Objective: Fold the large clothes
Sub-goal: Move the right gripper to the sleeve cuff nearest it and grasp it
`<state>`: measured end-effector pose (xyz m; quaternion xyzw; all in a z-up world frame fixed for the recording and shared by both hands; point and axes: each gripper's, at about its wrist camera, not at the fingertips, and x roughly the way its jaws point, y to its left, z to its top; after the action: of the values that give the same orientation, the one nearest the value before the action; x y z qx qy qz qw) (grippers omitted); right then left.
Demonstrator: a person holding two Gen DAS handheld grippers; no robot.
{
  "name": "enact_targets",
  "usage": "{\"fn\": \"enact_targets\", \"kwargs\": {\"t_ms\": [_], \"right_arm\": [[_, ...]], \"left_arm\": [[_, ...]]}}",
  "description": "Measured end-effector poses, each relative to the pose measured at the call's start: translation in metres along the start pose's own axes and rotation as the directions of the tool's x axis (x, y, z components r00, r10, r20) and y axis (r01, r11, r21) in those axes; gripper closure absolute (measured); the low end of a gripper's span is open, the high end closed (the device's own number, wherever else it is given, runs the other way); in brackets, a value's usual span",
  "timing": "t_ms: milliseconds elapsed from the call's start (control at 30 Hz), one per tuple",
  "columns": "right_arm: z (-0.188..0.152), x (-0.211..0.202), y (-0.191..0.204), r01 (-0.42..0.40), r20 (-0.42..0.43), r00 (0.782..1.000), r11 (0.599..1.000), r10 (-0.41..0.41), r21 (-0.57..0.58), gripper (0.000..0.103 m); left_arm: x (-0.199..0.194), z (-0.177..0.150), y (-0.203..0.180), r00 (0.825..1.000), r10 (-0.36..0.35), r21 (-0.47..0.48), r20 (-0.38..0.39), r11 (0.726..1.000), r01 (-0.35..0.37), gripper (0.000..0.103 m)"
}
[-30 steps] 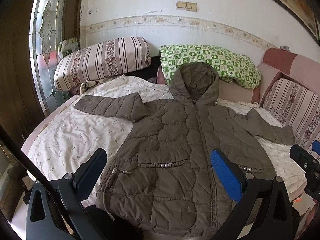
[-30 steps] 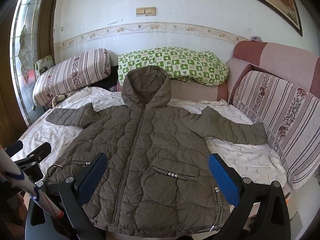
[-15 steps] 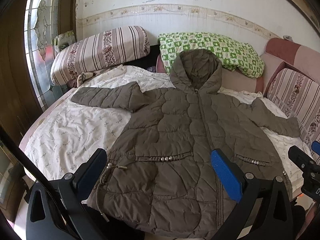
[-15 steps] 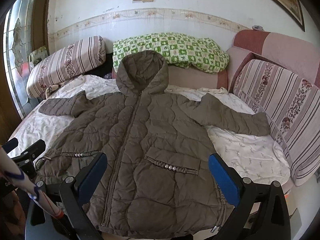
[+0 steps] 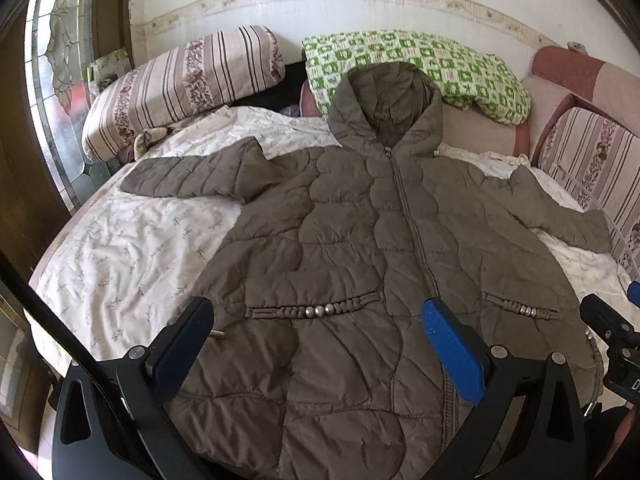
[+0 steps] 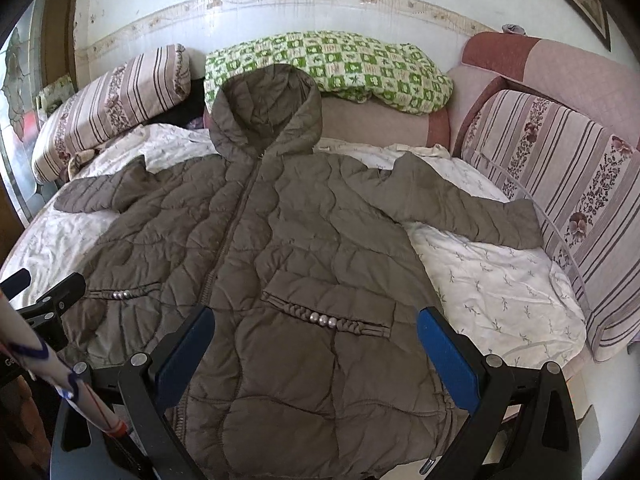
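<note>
A large olive-brown quilted hooded coat (image 5: 352, 248) lies flat, front up and zipped, on a bed with a white floral sheet (image 5: 132, 248). Its sleeves spread left and right, and its hood points to the far pillows. It also shows in the right wrist view (image 6: 280, 248). My left gripper (image 5: 316, 336) is open and empty, above the coat's lower left part near the hem. My right gripper (image 6: 316, 336) is open and empty, above the coat's lower right part by the beaded pocket (image 6: 324, 320).
A striped bolster (image 5: 180, 84) and a green checked quilt (image 5: 432, 64) lie at the head of the bed. A striped sofa cushion (image 6: 560, 200) borders the bed's right side. A stained-glass door (image 5: 56, 92) stands at the left.
Both grippers have moved forward and lower toward the coat, which now fills more of each view. Both stay open. The coat has not moved.
</note>
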<state>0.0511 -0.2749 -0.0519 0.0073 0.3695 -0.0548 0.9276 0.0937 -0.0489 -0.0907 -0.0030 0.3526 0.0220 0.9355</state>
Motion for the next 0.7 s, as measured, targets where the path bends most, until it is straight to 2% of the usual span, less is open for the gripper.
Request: {"fn": "enact_targets", "kwargs": {"t_ms": [133, 300, 367, 500, 567, 633, 700], "right_arm": [[0.003, 0.013, -0.008, -0.012, -0.025, 1.0, 1.0, 0.012, 0.016, 0.0], [0.019, 0.035, -0.048, 0.011, -0.046, 0.999, 0.997, -0.008, 0.075, 0.0], [0.028, 0.044, -0.073, 0.031, -0.043, 0.999, 0.992, -0.026, 0.126, 0.0], [0.047, 0.077, -0.125, 0.162, -0.063, 0.986, 0.972, -0.153, 0.172, 0.0], [0.052, 0.096, -0.159, 0.147, -0.092, 0.988, 0.957, -0.127, 0.249, 0.0], [0.05, 0.113, -0.194, 0.119, -0.107, 0.99, 0.931, -0.087, 0.345, 0.0], [0.046, 0.128, -0.23, 0.135, -0.131, 0.988, 0.891, -0.085, 0.433, 0.0]], "left_arm": [[0.015, 0.006, -0.005, 1.0, -0.017, 0.01, -0.017, 1.0, 0.017, 0.0], [0.047, 0.043, -0.018, 0.997, -0.055, 0.028, -0.046, 0.998, 0.056, 0.0], [0.069, 0.064, -0.027, 0.998, -0.055, 0.04, -0.039, 0.998, 0.057, 0.0], [0.123, 0.087, -0.042, 0.998, -0.035, 0.078, -0.052, 0.996, 0.039, 0.0], [0.148, 0.085, -0.04, 0.996, 0.002, 0.073, -0.091, 0.997, 0.005, 0.0], [0.162, 0.085, -0.036, 0.989, -0.022, 0.028, -0.147, 0.999, 0.026, 0.0], [0.169, 0.088, -0.034, 0.983, -0.053, -0.001, -0.175, 0.999, 0.054, 0.0]]}}
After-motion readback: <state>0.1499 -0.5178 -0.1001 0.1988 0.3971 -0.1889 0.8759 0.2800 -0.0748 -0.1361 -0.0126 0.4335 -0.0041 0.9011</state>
